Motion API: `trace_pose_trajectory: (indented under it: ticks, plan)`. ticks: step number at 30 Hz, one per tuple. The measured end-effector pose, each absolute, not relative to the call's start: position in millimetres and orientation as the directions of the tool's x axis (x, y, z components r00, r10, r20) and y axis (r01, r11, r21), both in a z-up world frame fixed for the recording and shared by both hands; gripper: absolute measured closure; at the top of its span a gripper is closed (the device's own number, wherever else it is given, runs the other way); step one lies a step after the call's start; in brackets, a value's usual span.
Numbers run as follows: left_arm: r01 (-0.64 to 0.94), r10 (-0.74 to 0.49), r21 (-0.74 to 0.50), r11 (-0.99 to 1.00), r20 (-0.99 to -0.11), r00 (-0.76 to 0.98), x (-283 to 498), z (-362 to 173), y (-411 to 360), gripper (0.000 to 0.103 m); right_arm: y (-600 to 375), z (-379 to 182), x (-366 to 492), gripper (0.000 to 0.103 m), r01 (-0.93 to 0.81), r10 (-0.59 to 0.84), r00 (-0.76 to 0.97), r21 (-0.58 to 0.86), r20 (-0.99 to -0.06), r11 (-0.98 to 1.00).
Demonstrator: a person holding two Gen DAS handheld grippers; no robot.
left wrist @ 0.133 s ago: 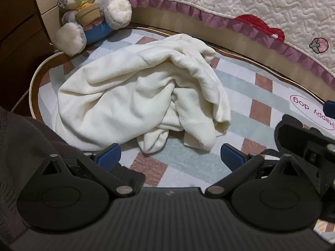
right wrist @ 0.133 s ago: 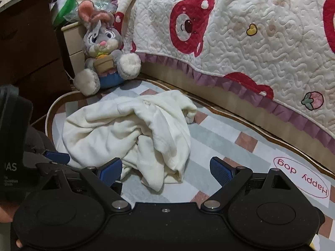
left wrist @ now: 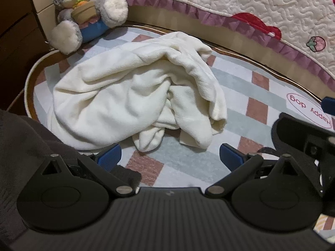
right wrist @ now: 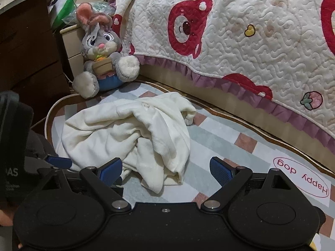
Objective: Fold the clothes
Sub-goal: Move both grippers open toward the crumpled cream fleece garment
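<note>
Almost no change is noted against the frame a moment earlier: in the left wrist view the cream garment (left wrist: 134, 96) is seen at nearly the same place, only a touch higher in the picture; its folds are unaltered. In the right wrist view nothing is seen to have shifted.

The garment is found crumpled in a heap on the checked mat (right wrist: 226, 144), on the floor beside the bed. Its long axis is laid from the near left, by the mat's rounded edge, toward the far right, toward the bed. A thick fold is draped over the top and down the right side. Two narrow ends, sleeves or cuffs by the look, are pointed toward the cameras at the near edge of the heap. Which part is collar or hem cannot be told.

The left hand-held gripper (left wrist: 169, 156) is held wide, nothing between its blue pads, just short of the garment's near ends. The right hand-held gripper (right wrist: 166, 170) is likewise spread wide and empty, with the heap's near end seen between its fingers; whether cloth is touched cannot be told.

A plush rabbit (right wrist: 102, 56) is propped at the mat's far left corner. A quilted bedspread (right wrist: 240, 31) with red bears is hung over the bed side.
</note>
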State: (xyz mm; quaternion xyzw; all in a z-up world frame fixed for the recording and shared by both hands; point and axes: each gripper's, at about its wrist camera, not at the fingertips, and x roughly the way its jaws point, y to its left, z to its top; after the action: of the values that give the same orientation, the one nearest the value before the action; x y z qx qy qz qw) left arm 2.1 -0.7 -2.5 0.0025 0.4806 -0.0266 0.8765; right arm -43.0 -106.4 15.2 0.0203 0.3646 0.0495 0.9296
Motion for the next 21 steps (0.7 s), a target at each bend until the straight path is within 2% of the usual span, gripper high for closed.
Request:
trace_pose_trajectory:
  ticks: [4, 14, 16, 17, 21]
  plan:
    - [0.03, -0.064, -0.056, 0.998, -0.837, 0.544, 2, -6, 1, 0.002, -100, 9, -43, 0.011, -0.085, 0.109, 0.734, 0.068, -0.671, 0.994]
    - [0.038, -0.023, -0.001, 0.999, -0.81, 0.586, -4, -6, 2, 0.002, -83, -6, -45, 0.031, -0.106, 0.114, 0.744, 0.052, -0.658, 0.993]
    - [0.04, -0.028, -0.006, 0.999, -0.804, 0.594, -7, -3, 2, 0.002, -81, -5, -45, 0.045, -0.113, 0.109, 0.742, 0.036, -0.661, 0.993]
    - [0.043, -0.032, -0.007, 0.999, -0.798, 0.601, -8, -1, 2, 0.002, -81, -5, -45, 0.056, -0.116, 0.106, 0.742, 0.028, -0.662, 0.993]
    - [0.051, -0.045, -0.017, 0.999, -0.786, 0.616, -11, 6, 2, 0.002, -81, -3, -43, 0.064, -0.122, 0.112, 0.739, 0.032, -0.664, 0.992]
